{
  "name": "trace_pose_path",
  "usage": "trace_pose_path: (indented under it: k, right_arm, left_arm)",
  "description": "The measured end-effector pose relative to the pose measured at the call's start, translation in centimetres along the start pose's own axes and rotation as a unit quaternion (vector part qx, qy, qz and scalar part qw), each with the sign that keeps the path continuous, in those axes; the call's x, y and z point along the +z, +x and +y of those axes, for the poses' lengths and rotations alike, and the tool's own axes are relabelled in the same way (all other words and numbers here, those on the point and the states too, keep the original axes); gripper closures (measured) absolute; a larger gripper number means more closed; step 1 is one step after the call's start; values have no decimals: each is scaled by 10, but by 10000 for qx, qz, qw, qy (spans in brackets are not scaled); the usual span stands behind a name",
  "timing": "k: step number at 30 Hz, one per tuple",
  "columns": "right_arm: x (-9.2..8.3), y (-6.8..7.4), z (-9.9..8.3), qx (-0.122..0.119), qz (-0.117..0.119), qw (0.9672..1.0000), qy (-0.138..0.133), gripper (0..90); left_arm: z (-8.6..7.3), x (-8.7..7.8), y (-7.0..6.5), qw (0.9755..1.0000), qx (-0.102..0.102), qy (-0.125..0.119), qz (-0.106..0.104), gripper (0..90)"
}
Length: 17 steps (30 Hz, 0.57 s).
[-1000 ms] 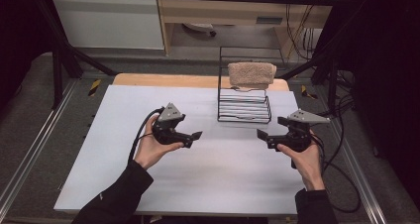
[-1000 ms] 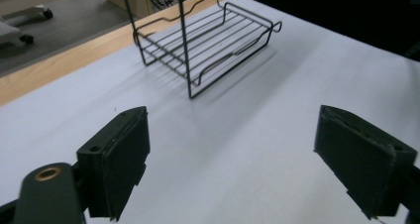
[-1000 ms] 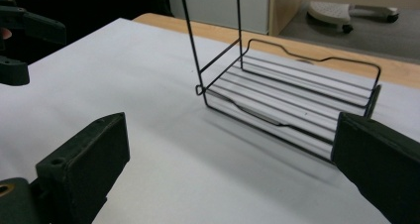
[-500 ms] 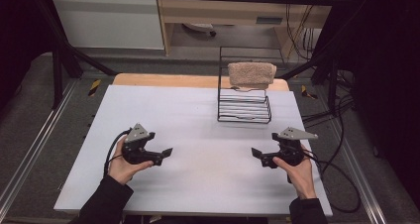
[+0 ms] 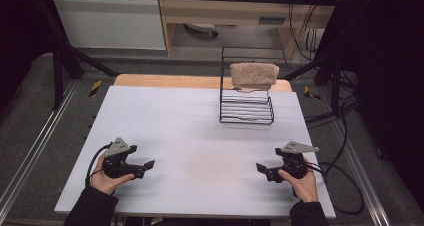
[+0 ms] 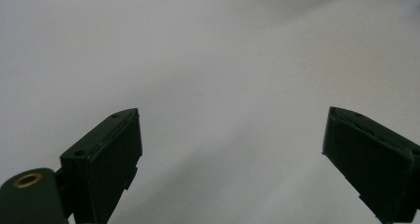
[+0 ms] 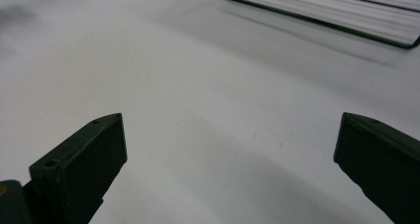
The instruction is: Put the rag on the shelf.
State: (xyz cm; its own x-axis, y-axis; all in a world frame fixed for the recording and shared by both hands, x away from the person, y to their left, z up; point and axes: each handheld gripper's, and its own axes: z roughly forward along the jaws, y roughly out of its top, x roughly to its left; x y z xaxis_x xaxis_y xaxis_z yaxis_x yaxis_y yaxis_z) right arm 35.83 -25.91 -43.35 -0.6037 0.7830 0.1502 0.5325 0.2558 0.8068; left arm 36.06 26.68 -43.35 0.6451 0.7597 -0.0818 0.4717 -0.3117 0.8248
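Resting low near the front edge of the white table (image 5: pixel 200 136), well apart: left gripper (image 5: pixel 149 164) in the left hand (image 5: pixel 107 178), right gripper (image 5: pixel 260 168) in the right hand (image 5: pixel 302 183), tips turned toward each other. Nearest things well beyond them at the far side: a black wire rack (image 5: pixel 246 108) with a folded tan towel (image 5: pixel 254 75) draped over its top rail. No brand, label or legible writing anywhere. Compared with a second ago, both hands drawn back toward the near edge and lower, the left also shifted outward to the left; rack and towel unmoved. Left jaws just been opening, now spread wide in the left gripper view, nothing between them but bare table. Right jaws equally wide in the right gripper view, empty too, rack's base wires (image 7: pixel 346 11) lying ahead.
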Motion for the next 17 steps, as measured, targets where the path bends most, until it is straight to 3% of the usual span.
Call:
trace_pose_path:
  k: [5,9,17]
  right_arm:
    - [-5,-2,-10,25,80,10000,8,5]
    - [-8,-3,-19,28,51,9999,102,5]
    - [-6,-2,-20,20,47,9998,169,5]
  left_arm:
    - [-7,-5,4,10000,24,32,49,67]
    - [-13,-8,9,9999,-84,38,61,57]
    - [-18,-13,12,9998,-121,10,127,52]
